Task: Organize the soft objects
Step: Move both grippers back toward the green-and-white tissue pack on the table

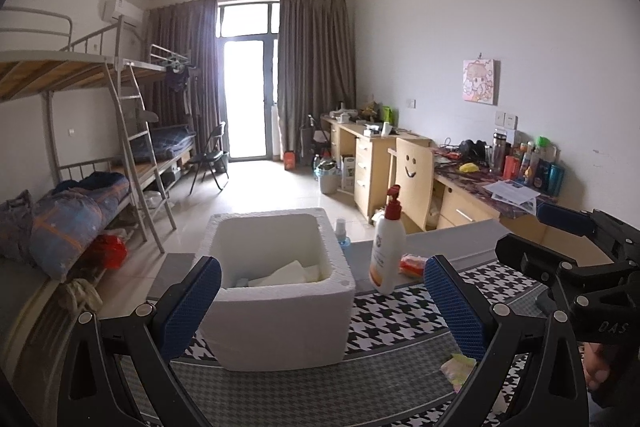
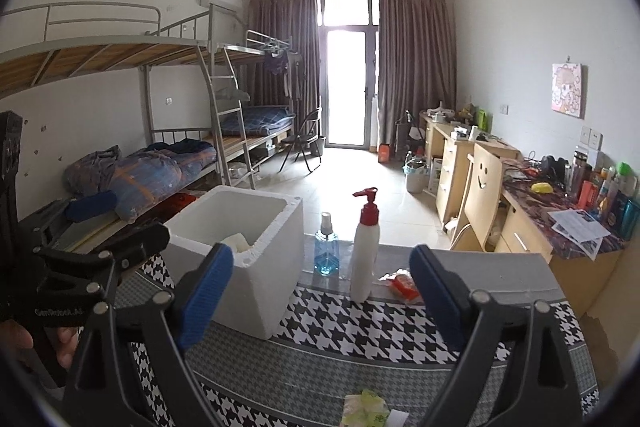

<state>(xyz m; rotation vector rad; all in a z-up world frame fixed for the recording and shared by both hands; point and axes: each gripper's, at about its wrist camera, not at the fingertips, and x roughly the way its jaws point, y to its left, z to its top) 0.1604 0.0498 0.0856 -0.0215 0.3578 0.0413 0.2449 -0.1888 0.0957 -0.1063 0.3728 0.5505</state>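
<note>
A white foam box [image 1: 276,291] [image 2: 244,251] stands on the houndstooth table cloth [image 1: 400,323] [image 2: 360,327], with pale soft pieces [image 1: 288,273] lying inside. My left gripper [image 1: 322,311] is open, its blue pads on either side of the box front with nothing held. My right gripper [image 2: 322,303] is open too, empty, to the right of the box. A yellow-green tissue pack [image 2: 366,409] [image 1: 458,367] lies near the front edge. An orange-red soft packet [image 1: 412,264] [image 2: 404,286] sits behind the lotion bottle [image 1: 388,247] [image 2: 365,247].
A blue spray bottle [image 2: 326,247] [image 1: 342,233] stands beside the lotion bottle. A bunk bed [image 2: 160,131] fills the left, desks [image 2: 560,227] and a smiley-face chair [image 2: 482,187] line the right wall. A person's hand [image 2: 24,343] holds the left tool.
</note>
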